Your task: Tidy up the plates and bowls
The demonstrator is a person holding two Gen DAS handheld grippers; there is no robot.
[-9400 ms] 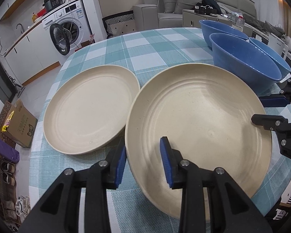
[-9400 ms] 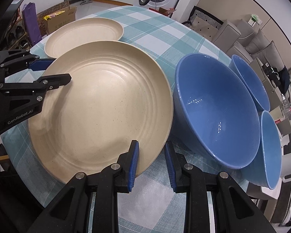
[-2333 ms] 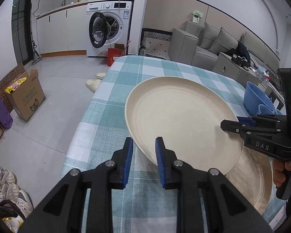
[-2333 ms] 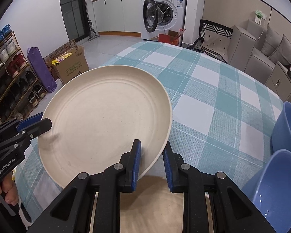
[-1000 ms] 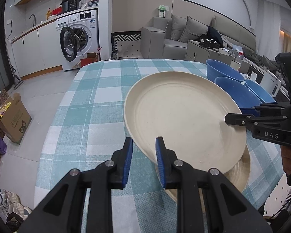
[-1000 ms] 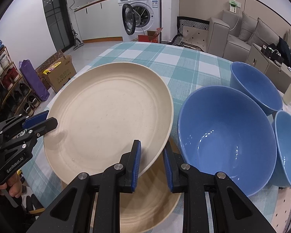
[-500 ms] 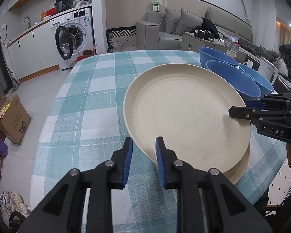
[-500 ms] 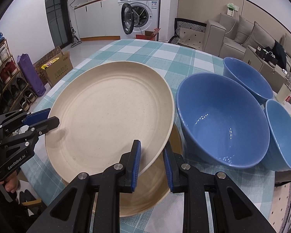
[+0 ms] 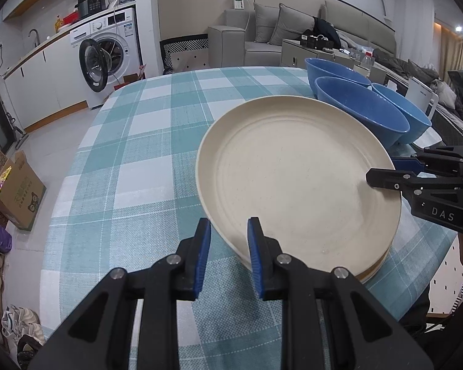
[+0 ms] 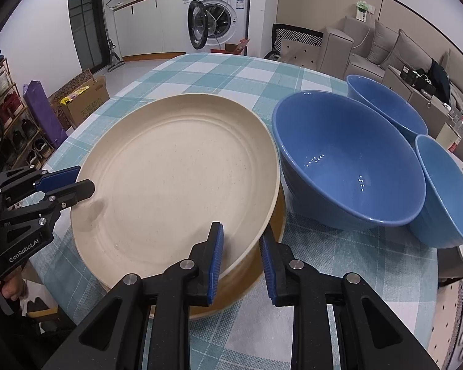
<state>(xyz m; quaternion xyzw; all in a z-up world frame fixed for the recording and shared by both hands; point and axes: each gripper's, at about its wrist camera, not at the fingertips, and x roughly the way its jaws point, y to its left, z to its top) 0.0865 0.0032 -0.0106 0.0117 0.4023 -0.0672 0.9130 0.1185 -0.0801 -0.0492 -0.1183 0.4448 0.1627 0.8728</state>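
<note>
Top plate pinched at its rim by both grippers, left at 6 o'clock, right opposite, lower plate beneath, bowls at 3 o'clock.

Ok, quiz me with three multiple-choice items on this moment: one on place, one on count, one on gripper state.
1. Where is the top cream plate?
A. over the other cream plate
B. inside a blue bowl
C. on the floor

2. How many blue bowls are on the table?
A. one
B. three
C. five

3. How are the plate's edges held?
A. by neither gripper
B. by the left gripper only
C. by both, with the right gripper

Answers: 1 A, the lower rim shows beneath it. 2 B, three stand to its right. 3 C, both pairs of jaws straddle its rim.
</note>
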